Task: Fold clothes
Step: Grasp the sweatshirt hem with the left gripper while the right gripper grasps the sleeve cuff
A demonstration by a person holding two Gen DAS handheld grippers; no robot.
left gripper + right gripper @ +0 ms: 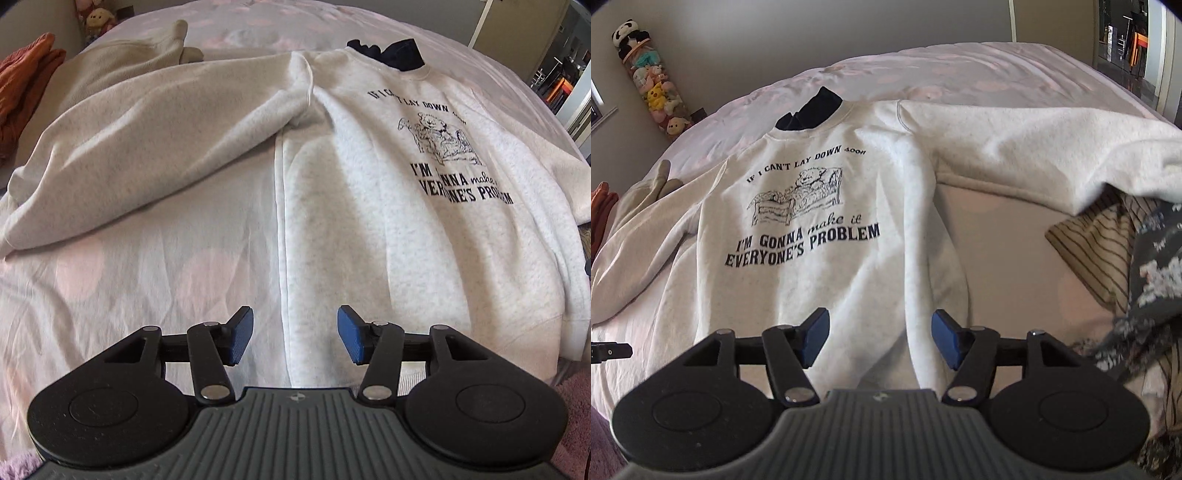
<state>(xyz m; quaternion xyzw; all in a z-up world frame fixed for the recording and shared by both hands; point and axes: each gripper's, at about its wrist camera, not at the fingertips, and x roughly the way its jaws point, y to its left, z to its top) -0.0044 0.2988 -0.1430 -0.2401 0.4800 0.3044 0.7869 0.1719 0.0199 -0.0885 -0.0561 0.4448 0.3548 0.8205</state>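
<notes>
On the bed (997, 74), sweatshirt (820, 280) lies lengthwise, collar away; both grippers gape, empty.

bed (979, 70), sweatshirt (820, 280) spread flat, perhaps pyjamas (1108, 251)

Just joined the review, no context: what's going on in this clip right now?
A person is folding clothes on a bed, one handheld gripper in each hand. A light grey printed sweatshirt lies face up, both sleeves spread out, nothing folded yet. The left gripper and right gripper are both open and empty, hovering over the sweatshirt's lower part near the hem. Dark fabric shows at the collar. More clothes are piled at the right, and an orange garment lies at the left.
</notes>
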